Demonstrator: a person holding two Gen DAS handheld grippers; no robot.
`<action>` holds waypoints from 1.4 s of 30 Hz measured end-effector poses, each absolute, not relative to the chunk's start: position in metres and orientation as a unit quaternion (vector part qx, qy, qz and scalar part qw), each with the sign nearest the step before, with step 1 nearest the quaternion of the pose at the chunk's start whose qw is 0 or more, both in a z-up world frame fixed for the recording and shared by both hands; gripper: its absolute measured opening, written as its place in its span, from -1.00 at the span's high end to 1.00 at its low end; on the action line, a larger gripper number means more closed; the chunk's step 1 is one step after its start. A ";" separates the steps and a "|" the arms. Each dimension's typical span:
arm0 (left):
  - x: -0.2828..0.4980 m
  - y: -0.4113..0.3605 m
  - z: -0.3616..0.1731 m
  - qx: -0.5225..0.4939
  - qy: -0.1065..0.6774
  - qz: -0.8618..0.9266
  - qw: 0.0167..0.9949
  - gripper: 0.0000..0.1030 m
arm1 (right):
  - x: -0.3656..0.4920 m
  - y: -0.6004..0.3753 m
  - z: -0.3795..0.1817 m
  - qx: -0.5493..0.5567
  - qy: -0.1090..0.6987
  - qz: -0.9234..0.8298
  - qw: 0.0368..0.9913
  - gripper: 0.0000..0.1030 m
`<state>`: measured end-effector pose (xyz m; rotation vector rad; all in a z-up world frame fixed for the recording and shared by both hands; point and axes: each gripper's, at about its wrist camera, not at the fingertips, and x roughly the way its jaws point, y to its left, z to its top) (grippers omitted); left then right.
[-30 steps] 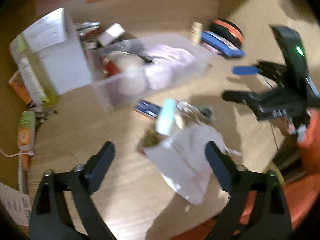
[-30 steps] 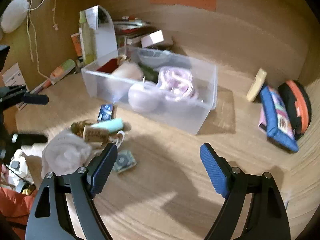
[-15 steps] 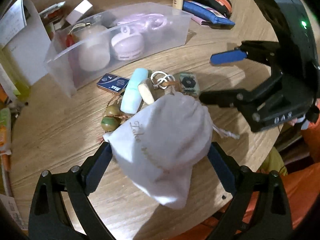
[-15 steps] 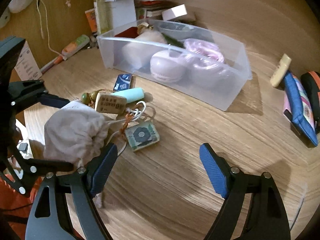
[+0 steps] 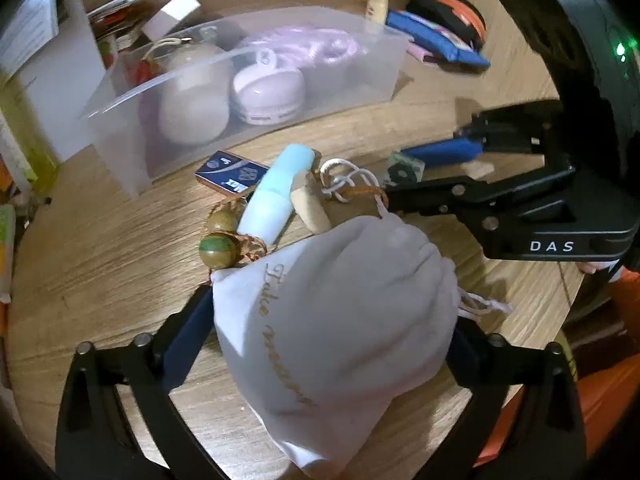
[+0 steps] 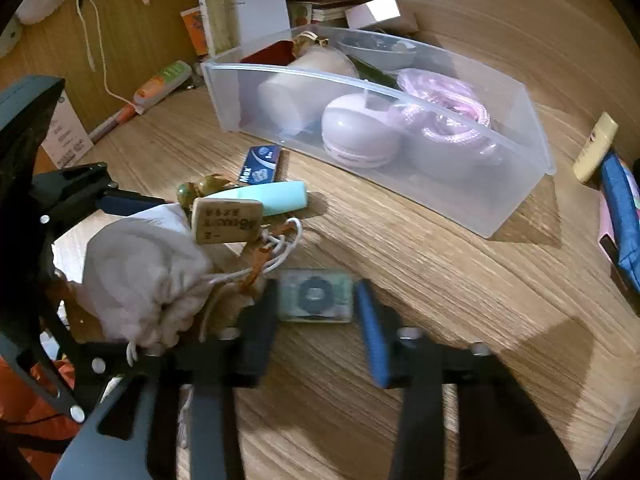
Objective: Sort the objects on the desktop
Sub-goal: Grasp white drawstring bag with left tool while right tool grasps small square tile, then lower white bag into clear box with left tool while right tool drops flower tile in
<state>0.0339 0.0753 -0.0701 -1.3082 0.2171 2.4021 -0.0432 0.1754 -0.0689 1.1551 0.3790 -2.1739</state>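
Bulging between the two fingers of the left gripper, the white drawstring cloth pouch with gold script sat on the round wooden desk at its near edge. The fingers flanked the pouch closely on both sides, but whether they were already pressing it could not be told. That hold looked meant to lift the pouch clear of the small clutter touching it.

Just beyond its mouth lay a heap: two green-brown beads, a pale mint tube, a cork-coloured wooden tag with printed characters, white cord loops and a dark blue box of staples.

The right gripper had its jaws part open, straddling a small green rectangular tile with a dark ring pattern that lay flat on the desk. Neither pad clearly touched it, so it was probably lined up for a pinch, not yet gripped.

Farther back stood the translucent plastic bin, the likely destination. It held a cream rounded jar, a lilac domed case, a coiled pink rope and a clear bowl.

Well off to the right lay a blue fabric pouch and a cream-yellow tube.
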 end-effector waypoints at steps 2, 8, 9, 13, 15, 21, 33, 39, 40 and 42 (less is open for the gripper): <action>0.036 0.071 -0.068 -0.466 0.072 0.860 0.194 -0.64 | -0.044 0.179 -0.068 0.442 0.135 -0.825 0.326 0.40; 0.038 0.044 -0.058 -0.474 0.002 0.859 0.193 -0.48 | -0.043 0.194 -0.057 0.432 0.104 -0.840 0.313 0.40; 0.038 0.039 -0.053 -0.471 -0.007 0.861 0.191 -0.46 | -0.043 0.196 -0.054 0.429 0.100 -0.843 0.310 0.40; 0.039 0.023 -0.034 -0.449 -0.028 0.874 0.182 -0.45 | -0.045 0.204 -0.039 0.412 0.081 -0.856 0.300 0.40; 0.039 0.017 -0.024 -0.437 -0.036 0.880 0.179 -0.45 | -0.046 0.207 -0.029 0.401 0.072 -0.864 0.296 0.40; 0.024 0.005 0.003 -0.403 -0.046 0.899 0.167 -0.45 | -0.052 0.215 -0.007 0.374 0.037 -0.878 0.295 0.40; -0.019 -0.008 0.037 -0.384 -0.066 0.906 0.164 -0.45 | -0.069 0.211 0.013 0.353 0.001 -0.887 0.296 0.40; -0.037 0.000 0.048 -0.372 -0.065 0.909 0.176 -0.45 | -0.089 0.215 0.024 0.346 -0.014 -0.892 0.291 0.40; -0.042 0.002 0.048 -0.371 -0.065 0.909 0.177 -0.45 | -0.092 0.215 0.026 0.344 -0.015 -0.893 0.289 0.40; -0.049 0.004 0.049 -0.372 -0.066 0.908 0.180 -0.45 | -0.099 0.215 0.030 0.342 -0.016 -0.895 0.285 0.40</action>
